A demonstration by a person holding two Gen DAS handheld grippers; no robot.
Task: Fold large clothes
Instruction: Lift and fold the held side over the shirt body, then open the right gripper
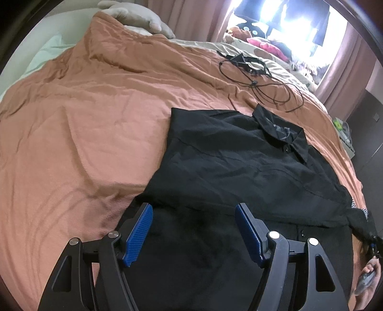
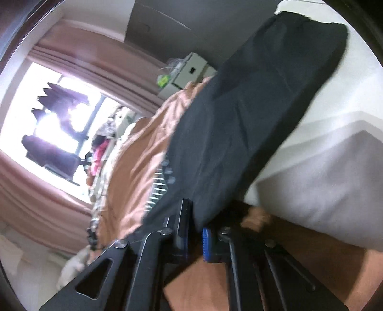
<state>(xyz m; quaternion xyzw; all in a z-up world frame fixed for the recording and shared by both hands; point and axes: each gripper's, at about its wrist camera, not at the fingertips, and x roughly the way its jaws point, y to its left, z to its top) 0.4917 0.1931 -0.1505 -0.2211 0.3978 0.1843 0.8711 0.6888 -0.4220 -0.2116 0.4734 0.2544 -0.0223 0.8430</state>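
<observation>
A large black collared shirt (image 1: 239, 155) lies on the orange bedspread (image 1: 83, 119), its collar toward the far right and one side folded in. My left gripper (image 1: 194, 210) is open and empty, its blue pads just above the shirt's near part. In the right wrist view my right gripper (image 2: 195, 222) is shut on a hanging edge of the black shirt (image 2: 251, 107), which it holds up; the view is tilted and blurred.
A black cable and small device (image 1: 251, 69) lie on the bed beyond the shirt. Pillows (image 1: 134, 14) sit at the far left. Clutter and stuffed toys (image 1: 263, 43) lie by the bright window with pink curtains. A small white cabinet (image 2: 191, 69) stands beside the bed.
</observation>
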